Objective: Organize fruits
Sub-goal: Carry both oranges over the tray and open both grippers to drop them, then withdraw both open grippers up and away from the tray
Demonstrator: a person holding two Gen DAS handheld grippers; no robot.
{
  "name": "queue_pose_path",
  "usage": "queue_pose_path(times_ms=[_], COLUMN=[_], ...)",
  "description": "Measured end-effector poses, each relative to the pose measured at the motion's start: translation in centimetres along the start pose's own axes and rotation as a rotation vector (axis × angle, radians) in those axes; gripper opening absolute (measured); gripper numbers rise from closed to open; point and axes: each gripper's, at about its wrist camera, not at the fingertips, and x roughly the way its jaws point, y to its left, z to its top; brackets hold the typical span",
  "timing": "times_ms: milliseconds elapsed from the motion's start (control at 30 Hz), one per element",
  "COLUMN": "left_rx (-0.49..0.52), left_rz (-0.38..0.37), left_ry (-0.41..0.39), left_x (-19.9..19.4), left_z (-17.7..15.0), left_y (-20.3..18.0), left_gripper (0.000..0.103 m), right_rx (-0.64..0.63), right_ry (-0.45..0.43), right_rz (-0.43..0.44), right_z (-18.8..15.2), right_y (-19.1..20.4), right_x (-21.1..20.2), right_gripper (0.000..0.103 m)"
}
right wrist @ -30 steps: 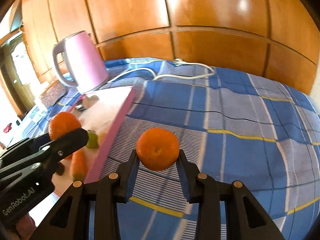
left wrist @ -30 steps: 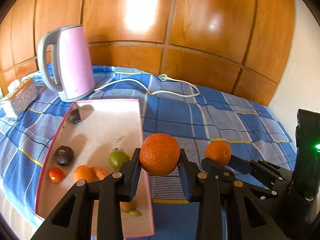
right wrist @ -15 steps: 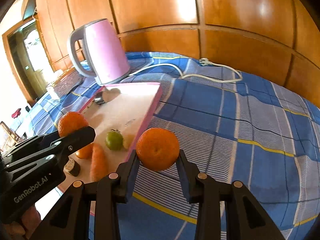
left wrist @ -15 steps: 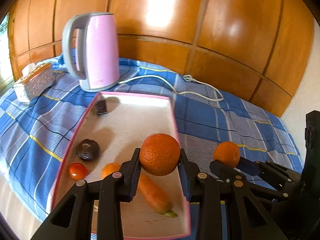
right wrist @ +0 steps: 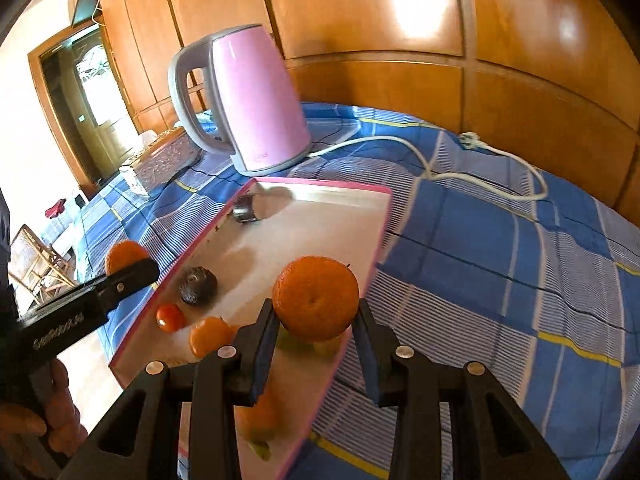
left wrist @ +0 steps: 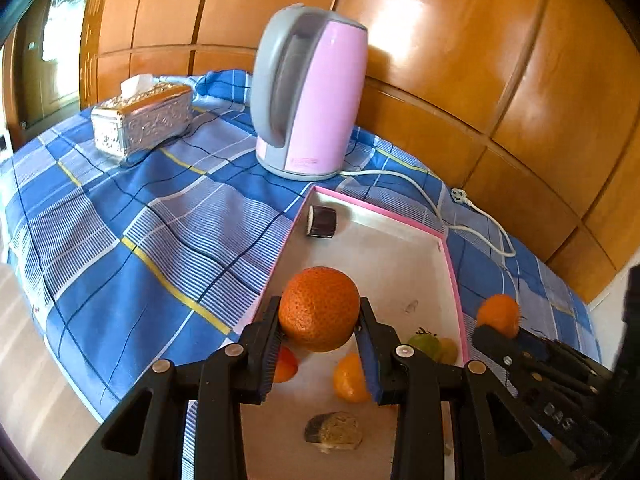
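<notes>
My left gripper is shut on an orange and holds it above the near left part of a pink-rimmed tray. My right gripper is shut on a second orange above the tray's near right edge. The tray holds a small tangerine, a red tomato, a green fruit, a dark round fruit, a dark piece and a dark cylinder. A carrot lies under my right gripper.
A pink electric kettle stands behind the tray, its white cord trailing right across the blue plaid cloth. A silver tissue box sits at the far left. Wooden panels close the back.
Both grippers have swung left with their oranges. They now hang over the tray, and the kettle and tissue box look closer.
</notes>
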Motion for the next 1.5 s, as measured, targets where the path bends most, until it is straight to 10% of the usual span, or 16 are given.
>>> queue_pose_path(times_ms=[633, 1500], left_rx=[-0.031, -0.002], left_rz=[-0.099, 0.023], left_ry=[0.092, 0.067], left_x=[4.2, 1.9], left_z=[0.6, -1.4], left_y=[-2.0, -1.9], left_gripper=[0.037, 0.039], right_rx=[0.01, 0.058], right_ry=[0.084, 0.049], right_rz=[0.006, -0.024], right_z=[1.4, -1.4], right_y=[0.8, 0.9], right_x=[4.5, 2.0], right_gripper=[0.04, 0.041])
